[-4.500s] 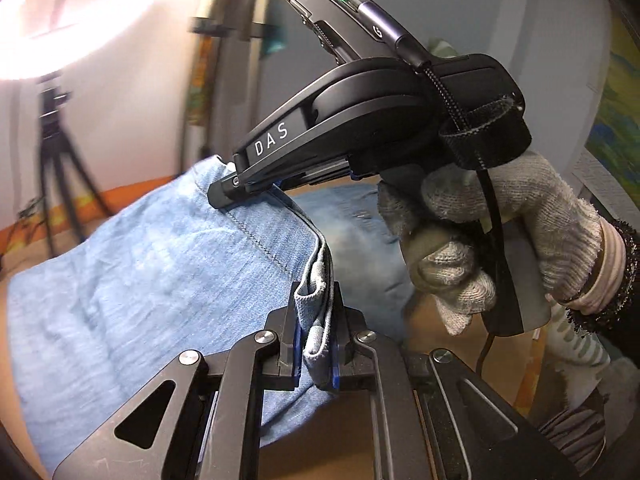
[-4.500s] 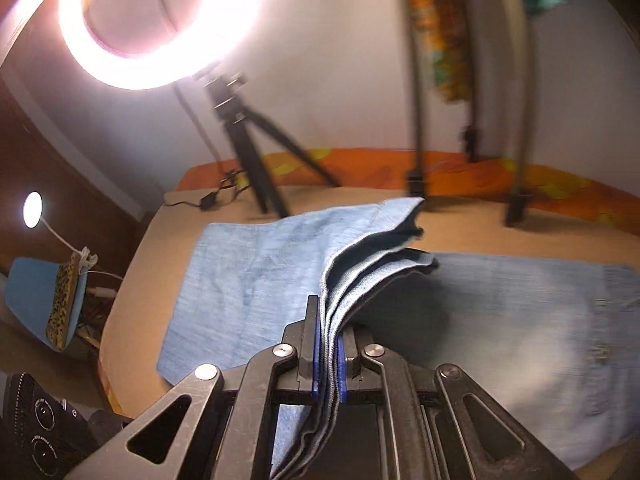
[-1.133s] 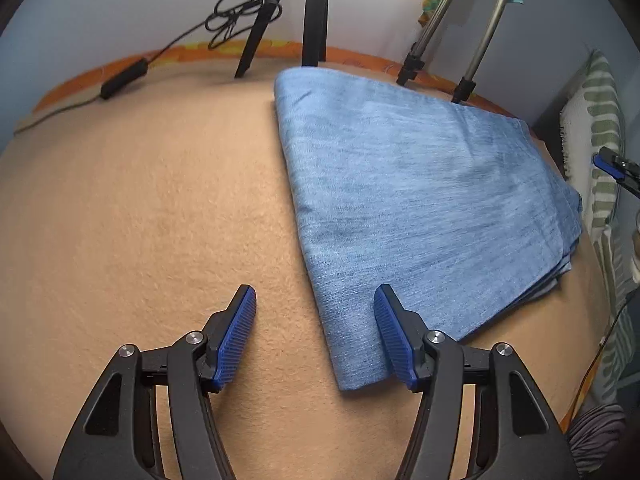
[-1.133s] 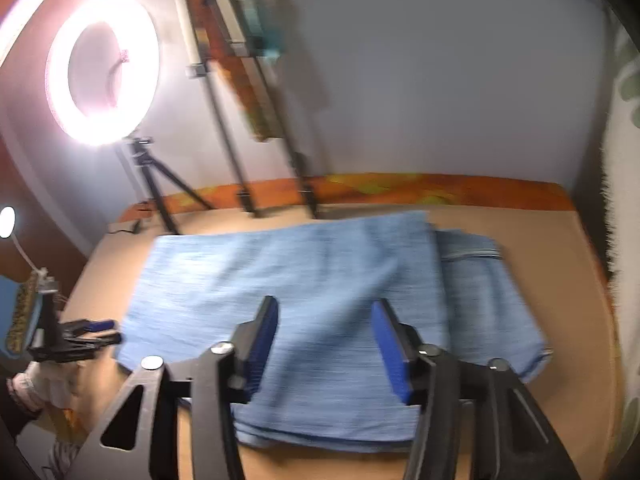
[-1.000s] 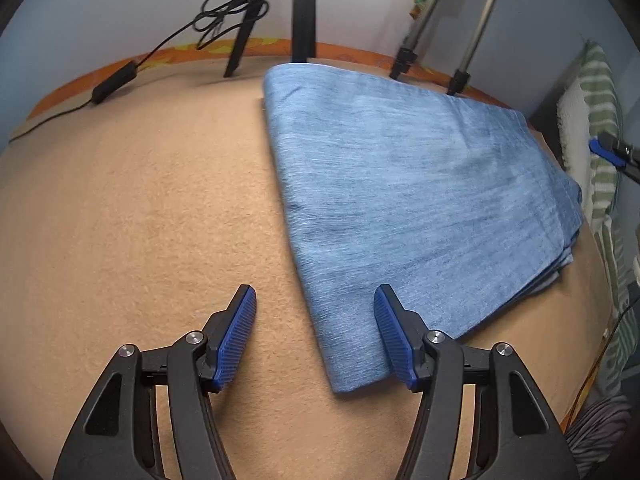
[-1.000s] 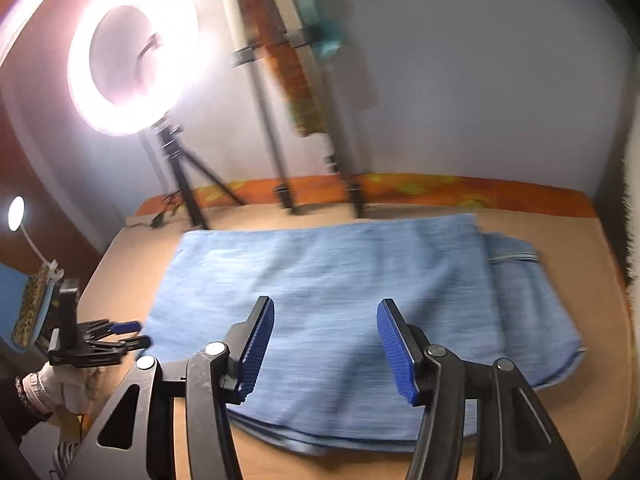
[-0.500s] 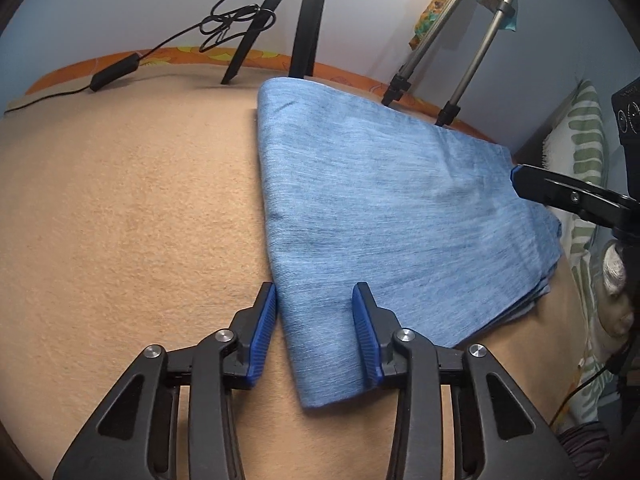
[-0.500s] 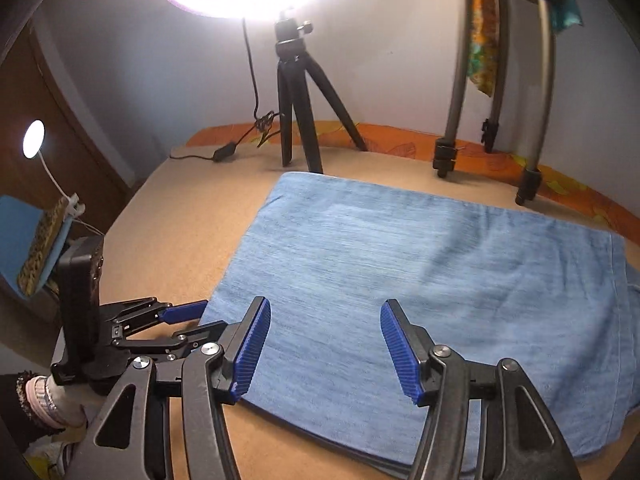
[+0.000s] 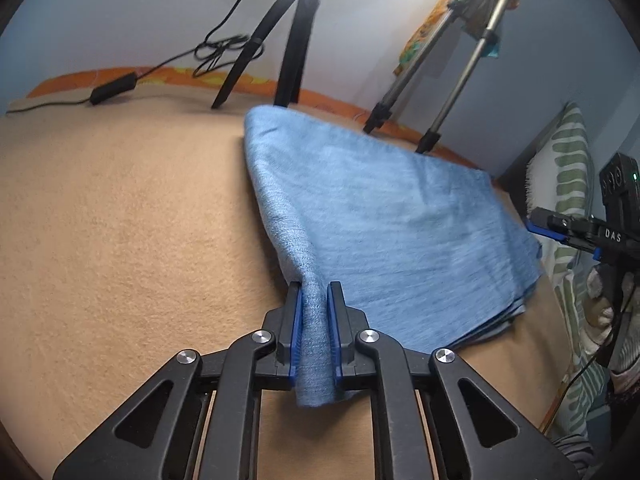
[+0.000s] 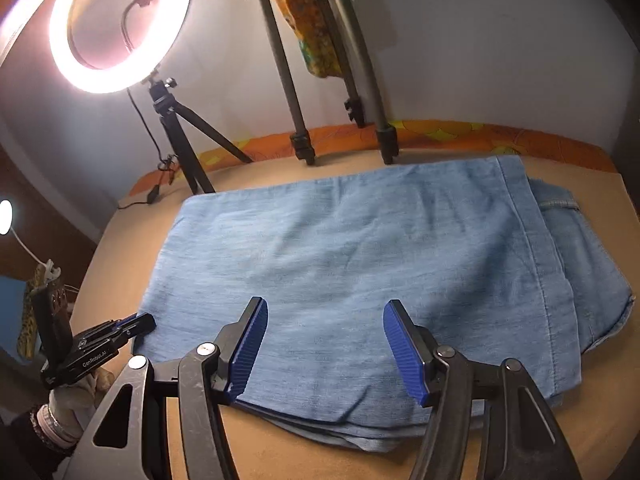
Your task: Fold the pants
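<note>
The light blue denim pants (image 9: 384,224) lie folded into a stacked rectangle on the tan surface (image 9: 120,240). My left gripper (image 9: 314,300) is shut on the near left corner of the folded edge, and the cloth rises into its blue pads. In the right wrist view the pants (image 10: 360,248) fill the middle, with the waistband end at the right. My right gripper (image 10: 325,314) is open and empty, just above the front edge of the pants. The left gripper also shows there (image 10: 136,326) at the pants' left corner.
A lit ring light (image 10: 116,20) on a black tripod (image 10: 180,148) stands at the back left, with a cable and switch (image 9: 112,88) trailing. Two grey tripod legs (image 10: 340,112) stand behind the pants. A green-striped pillow (image 9: 572,200) lies at the right edge.
My left gripper has closed on the near corner of the folded pants, which now lifts between its pads. My right gripper has stayed open and swung right over the pants' front edge.
</note>
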The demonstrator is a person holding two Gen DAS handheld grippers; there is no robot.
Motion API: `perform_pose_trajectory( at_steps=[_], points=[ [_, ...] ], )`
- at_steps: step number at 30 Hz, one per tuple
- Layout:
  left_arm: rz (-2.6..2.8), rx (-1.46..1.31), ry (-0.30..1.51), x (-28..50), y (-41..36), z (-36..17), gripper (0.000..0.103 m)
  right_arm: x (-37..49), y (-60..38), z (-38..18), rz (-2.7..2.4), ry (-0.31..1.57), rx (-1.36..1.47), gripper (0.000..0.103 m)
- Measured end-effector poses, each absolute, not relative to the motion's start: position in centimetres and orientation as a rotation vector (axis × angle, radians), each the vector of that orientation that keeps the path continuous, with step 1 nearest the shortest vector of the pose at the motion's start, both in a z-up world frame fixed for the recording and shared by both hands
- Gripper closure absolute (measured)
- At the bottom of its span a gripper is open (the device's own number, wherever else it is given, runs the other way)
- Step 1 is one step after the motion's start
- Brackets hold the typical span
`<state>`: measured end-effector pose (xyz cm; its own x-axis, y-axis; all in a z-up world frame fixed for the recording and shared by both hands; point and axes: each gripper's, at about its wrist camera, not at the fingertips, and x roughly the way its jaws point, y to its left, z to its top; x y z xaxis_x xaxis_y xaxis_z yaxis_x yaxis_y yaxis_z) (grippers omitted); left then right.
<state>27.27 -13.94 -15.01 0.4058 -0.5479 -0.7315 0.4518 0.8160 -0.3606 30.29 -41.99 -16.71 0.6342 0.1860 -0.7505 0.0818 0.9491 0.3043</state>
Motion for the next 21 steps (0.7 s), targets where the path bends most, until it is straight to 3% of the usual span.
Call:
perform_pose_trajectory(
  at_steps=[10,21],
  points=[
    [-0.705,-0.009,0.875,25.5,-17.1,-13.5,0.094,38.0,-33.2,-15.1,0.263,0.915,0.275,0.036],
    [-0.743,-0.021,0.857,25.4,-18.2,-13.5,0.094,47.5,-23.0,-17.9,0.316,1.062,0.120,0.036]
  ],
)
